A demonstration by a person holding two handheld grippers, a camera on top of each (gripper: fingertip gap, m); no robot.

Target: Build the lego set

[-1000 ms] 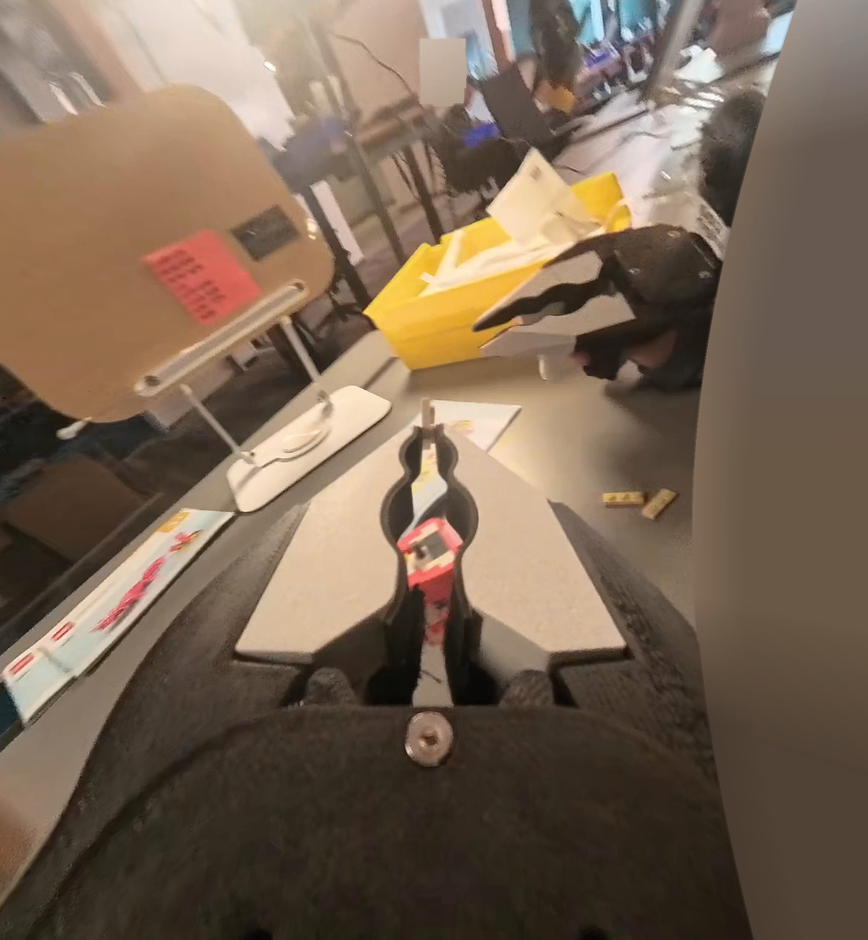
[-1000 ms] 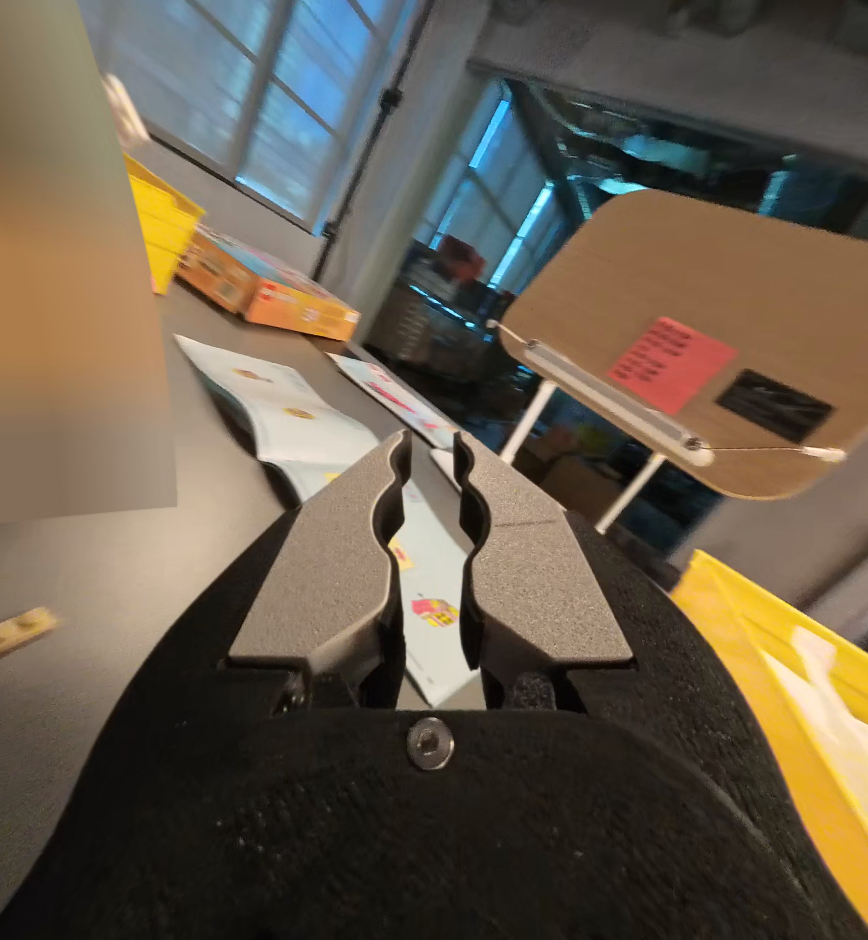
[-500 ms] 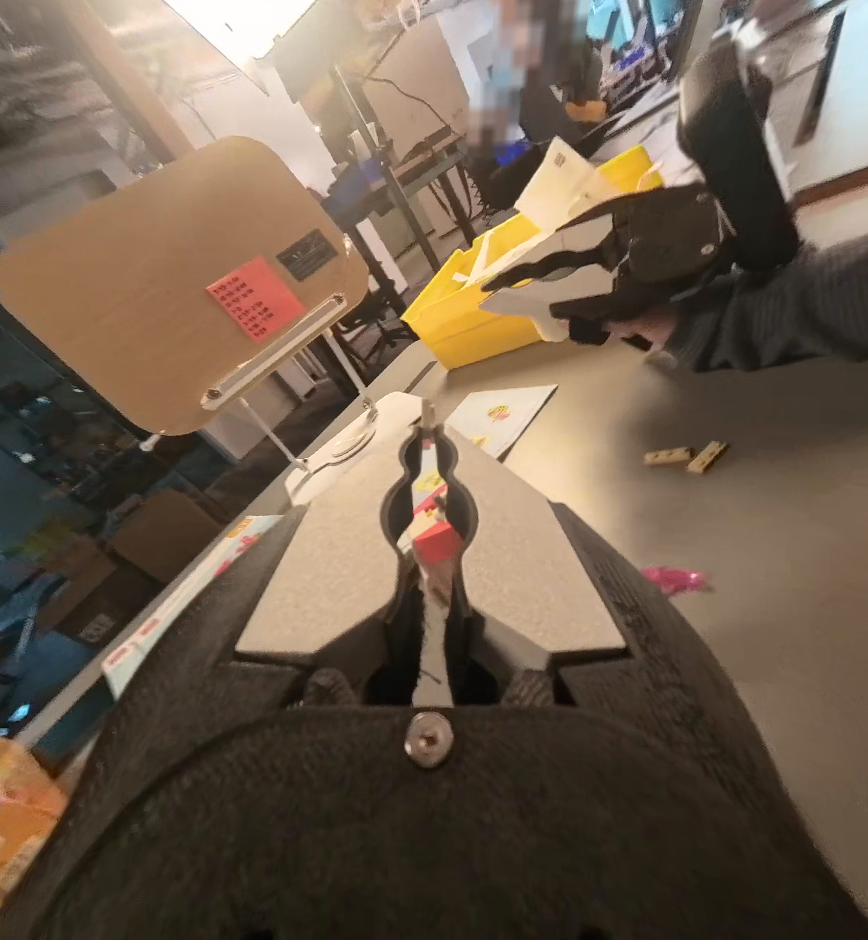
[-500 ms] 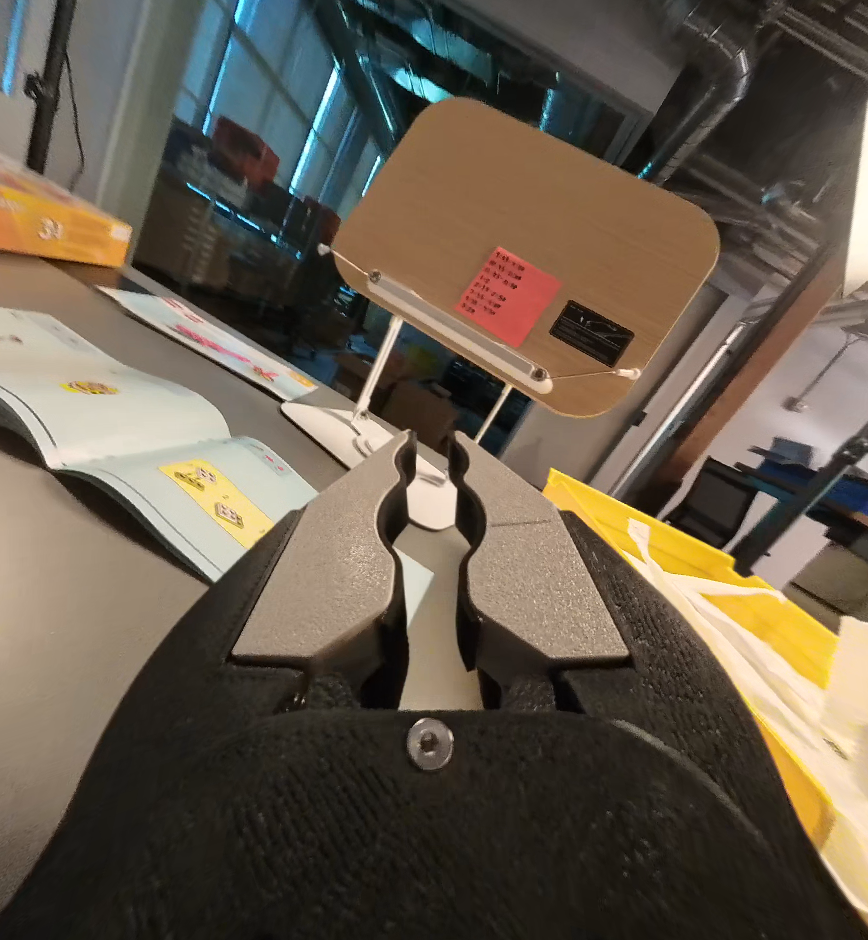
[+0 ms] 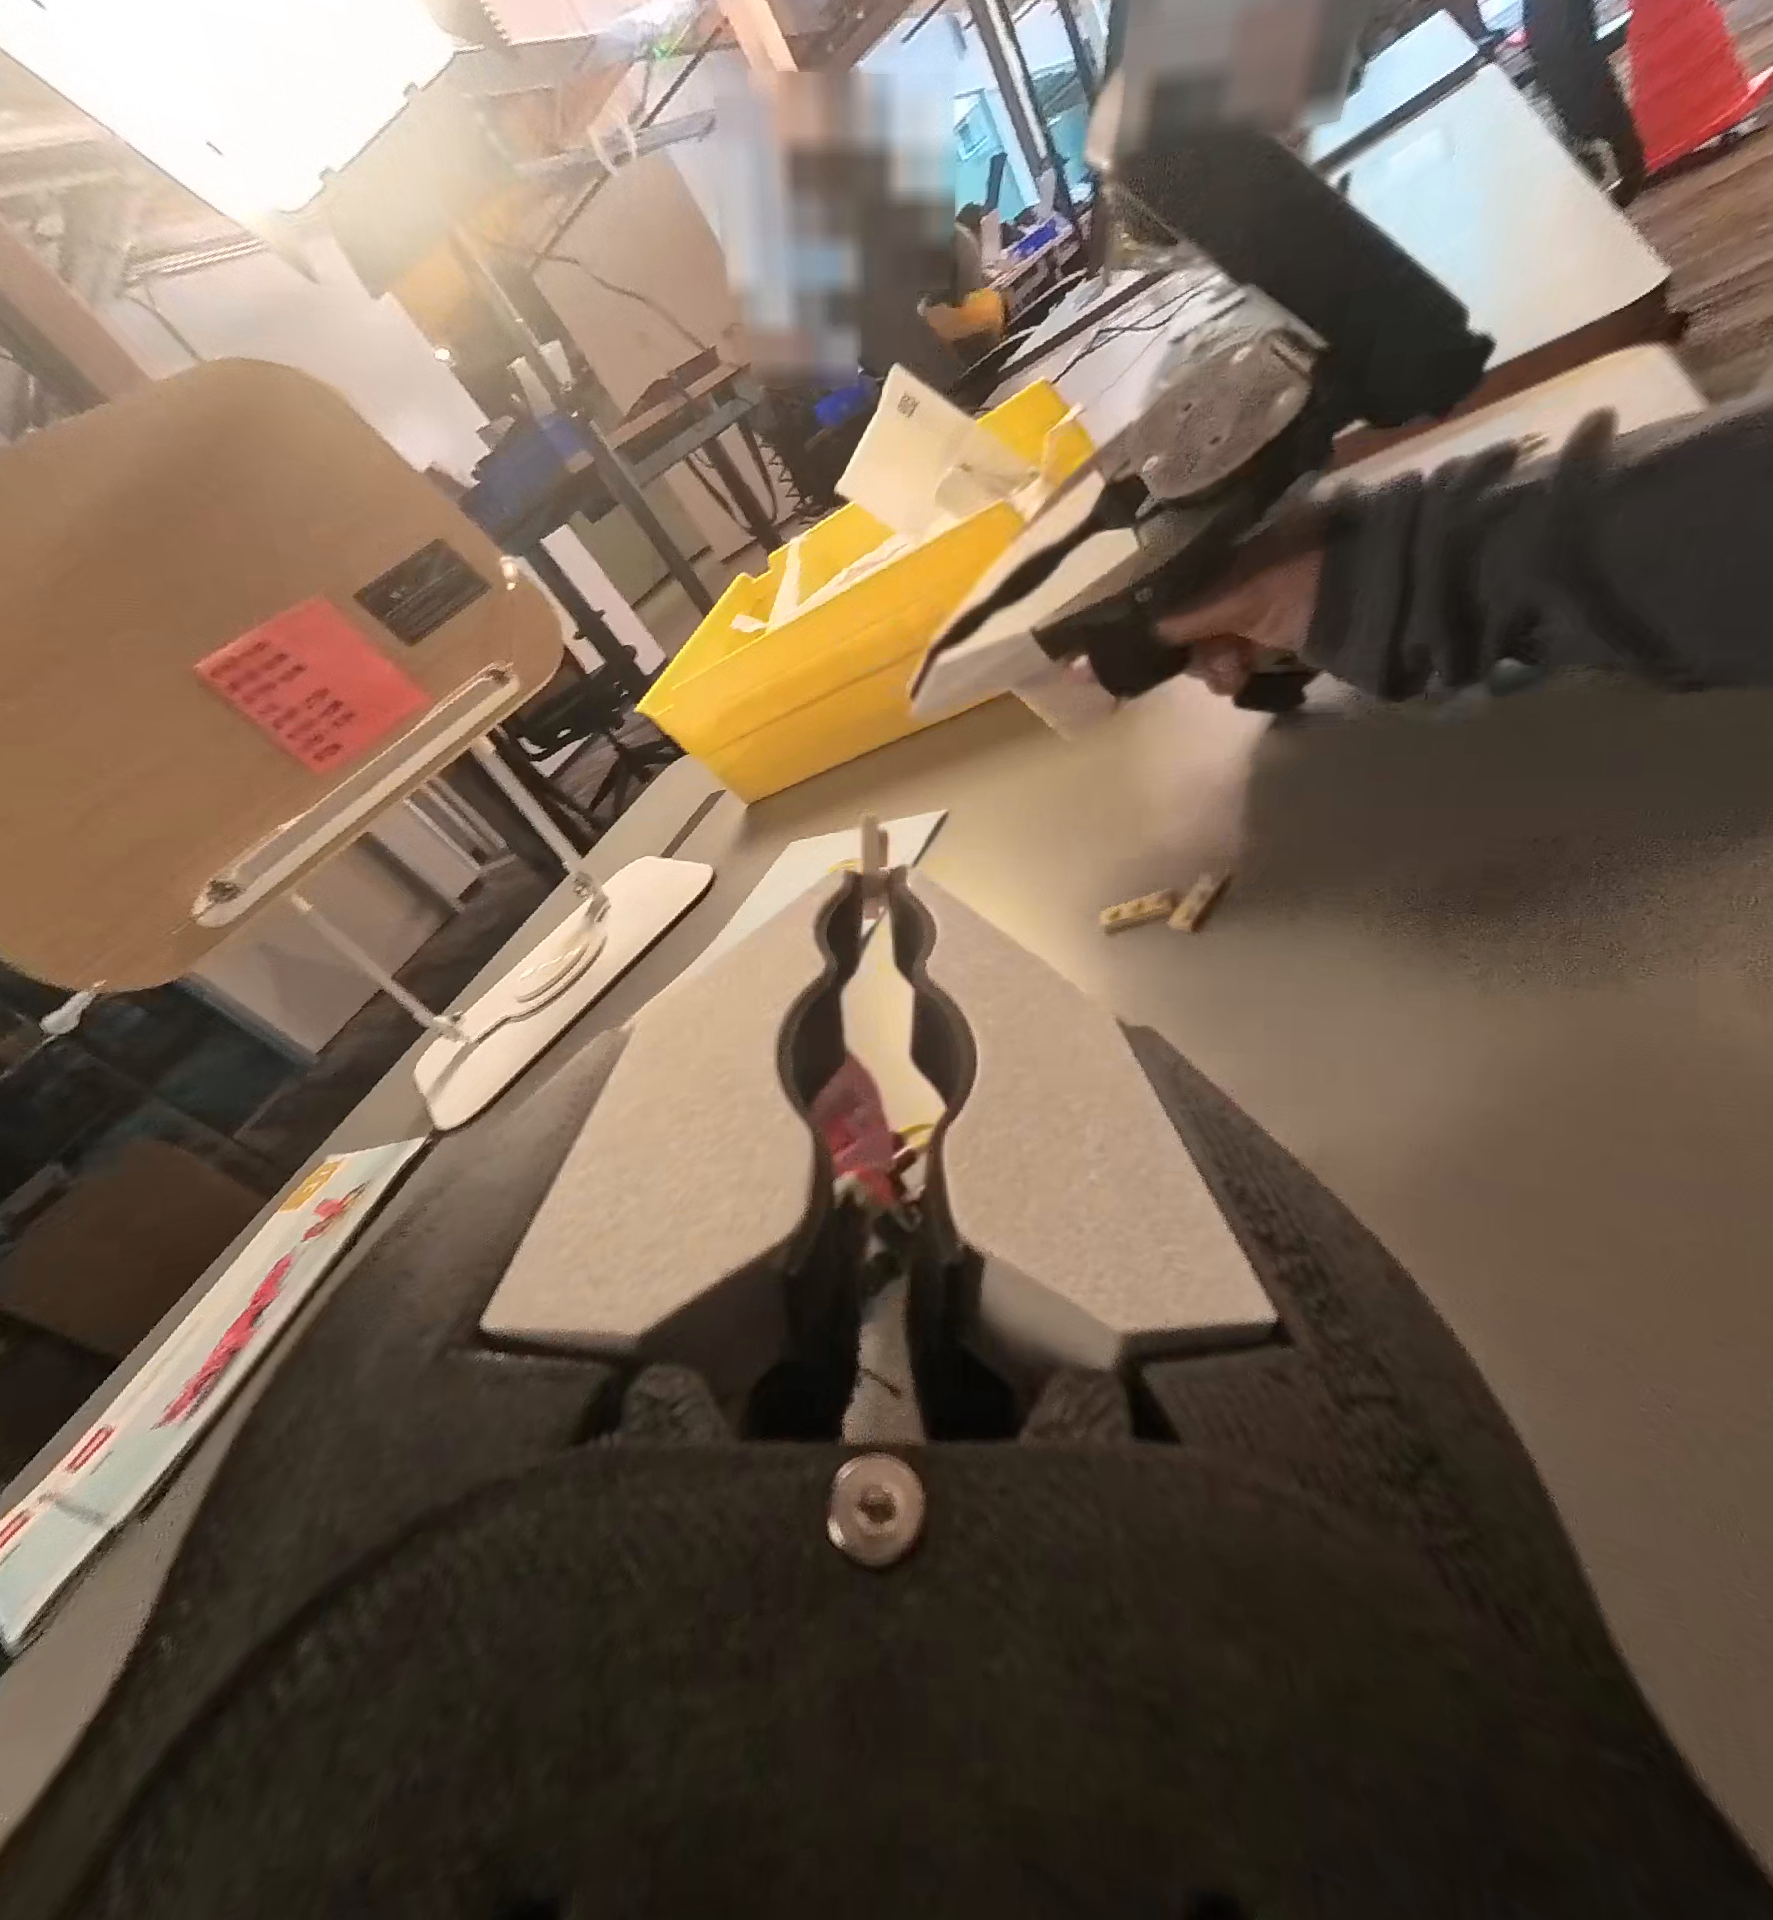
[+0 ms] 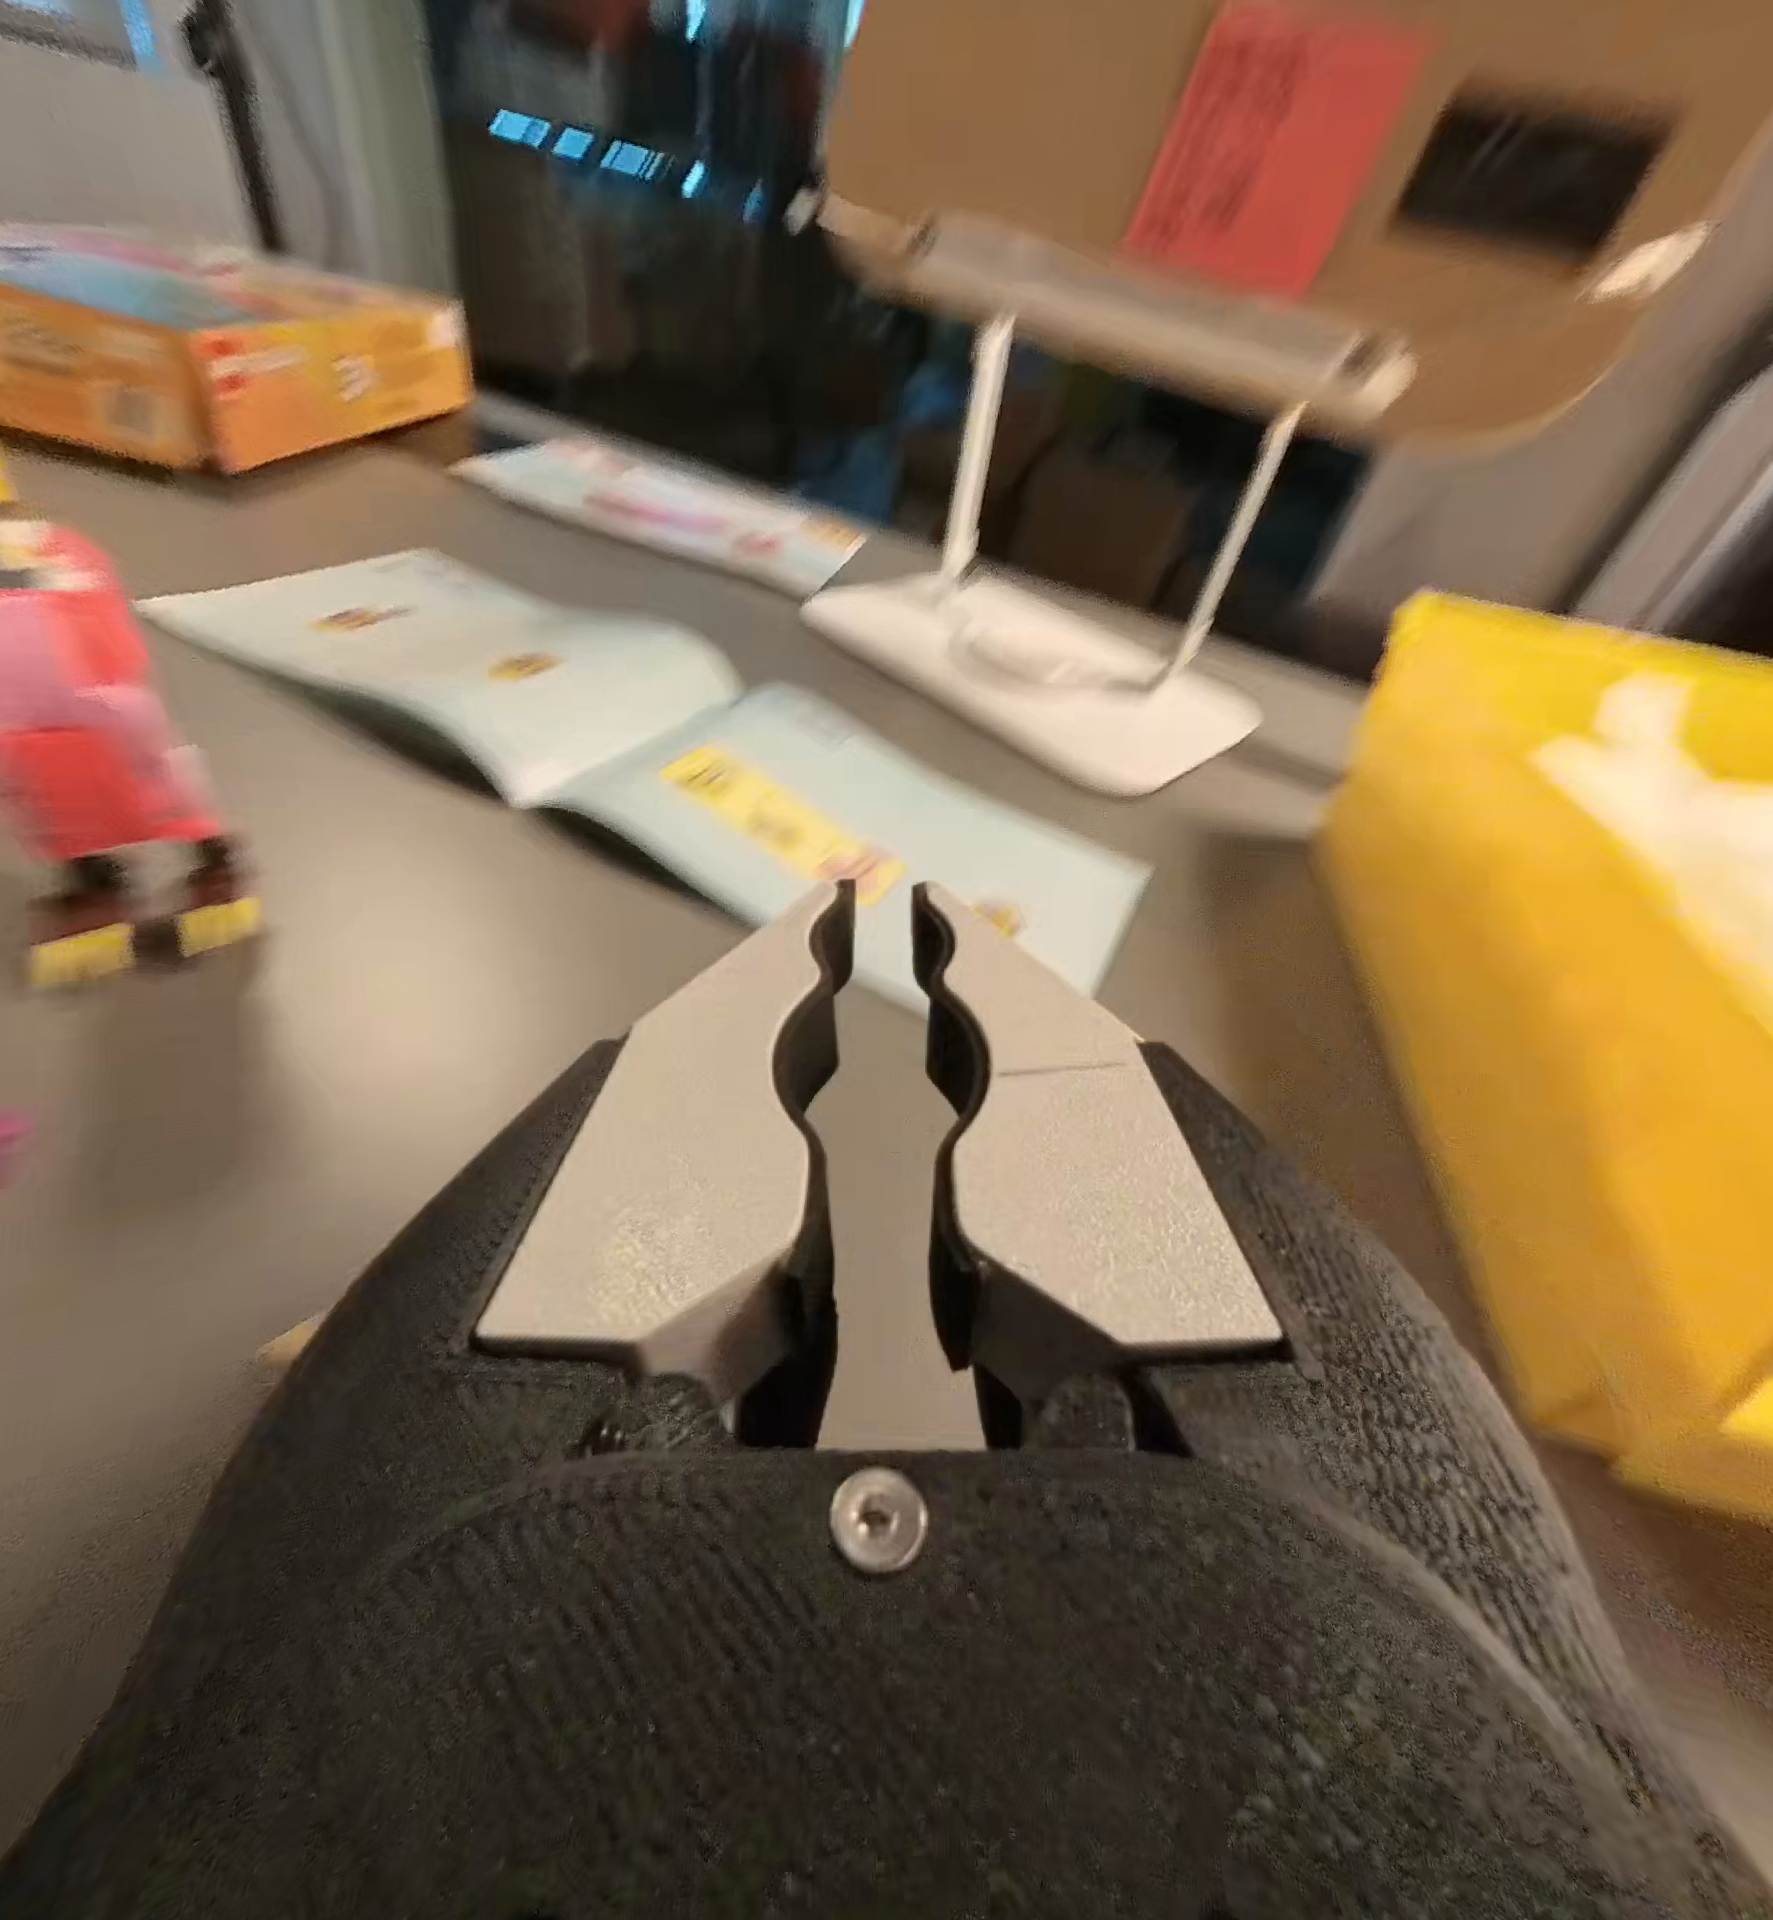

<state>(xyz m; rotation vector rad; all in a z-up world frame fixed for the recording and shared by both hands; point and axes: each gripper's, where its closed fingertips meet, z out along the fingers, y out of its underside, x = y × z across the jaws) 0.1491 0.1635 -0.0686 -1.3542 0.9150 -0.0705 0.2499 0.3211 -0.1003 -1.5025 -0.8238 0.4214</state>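
Left gripper (image 5: 876, 896) fingers pinch a thin tan piece (image 5: 869, 850).

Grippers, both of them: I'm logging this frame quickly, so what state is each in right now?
Left gripper: closed on a thin pale piece sticking out past the tips.
Right gripper: slightly open, nothing between the fingers.

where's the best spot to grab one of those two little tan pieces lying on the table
Probably across the long sides at the middle of the nearer tan piece, coming straight down from above. Both lie flat and low on the table, ends almost touching, so a side approach would likely nudge the second tan piece. The right gripper is open with nothing between its fingers; the left gripper is pinching a small pale piece.
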